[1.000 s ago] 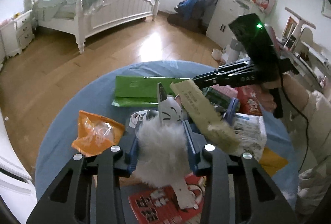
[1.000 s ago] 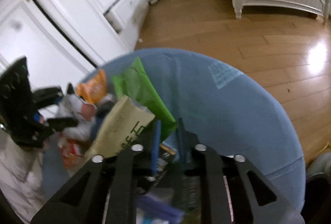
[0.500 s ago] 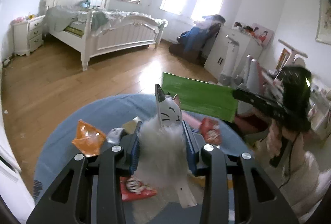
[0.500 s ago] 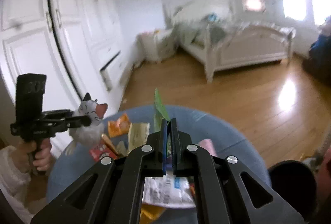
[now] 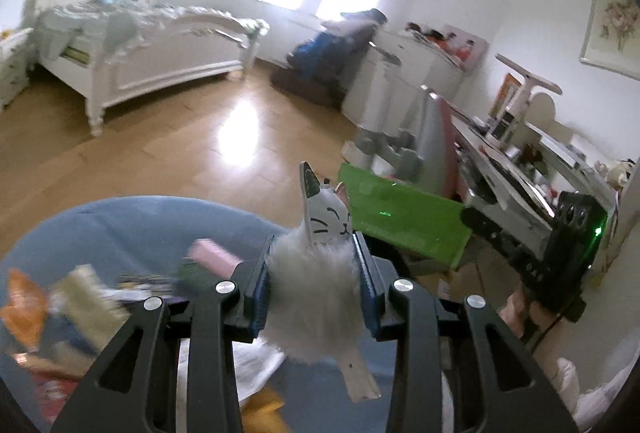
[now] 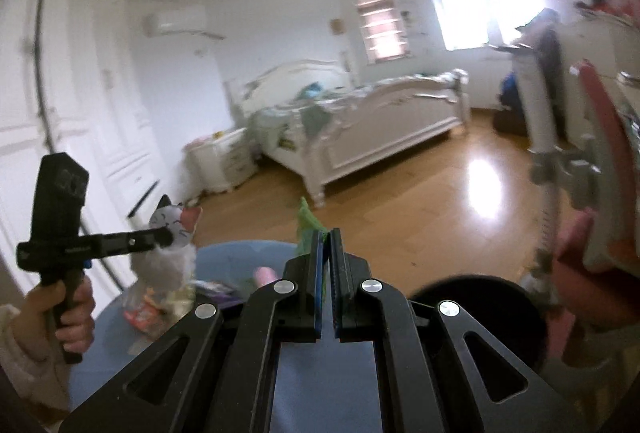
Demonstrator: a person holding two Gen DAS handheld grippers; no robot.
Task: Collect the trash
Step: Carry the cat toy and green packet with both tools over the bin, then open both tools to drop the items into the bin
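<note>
My left gripper [image 5: 314, 253] is shut on a fluffy white cat toy [image 5: 320, 289], held up over the round blue table [image 5: 140, 229]. In the right wrist view the same toy [image 6: 172, 245] and left gripper [image 6: 160, 235] show at the left, with a hand [image 6: 72, 309] on the handle. My right gripper [image 6: 329, 237] is shut on a flat green packet [image 6: 307, 223], seen edge-on. From the left wrist, that packet [image 5: 404, 223] hangs in the air off the table's right side. An orange wrapper [image 5: 20, 309], a beige packet [image 5: 86, 297] and a pink packet [image 5: 212, 257] lie blurred on the table.
A round black bin [image 6: 480, 297] sits low, just right of my right gripper. A grey and red chair [image 5: 432, 137] and a cluttered desk [image 5: 520, 169] stand at the right. A white bed [image 5: 152, 53] stands across the wooden floor [image 5: 180, 153].
The right gripper closed on the green packet, lifted it off the table and swung it right. The left gripper rose and turned right with the cat toy. The beige packet stayed on the table.
</note>
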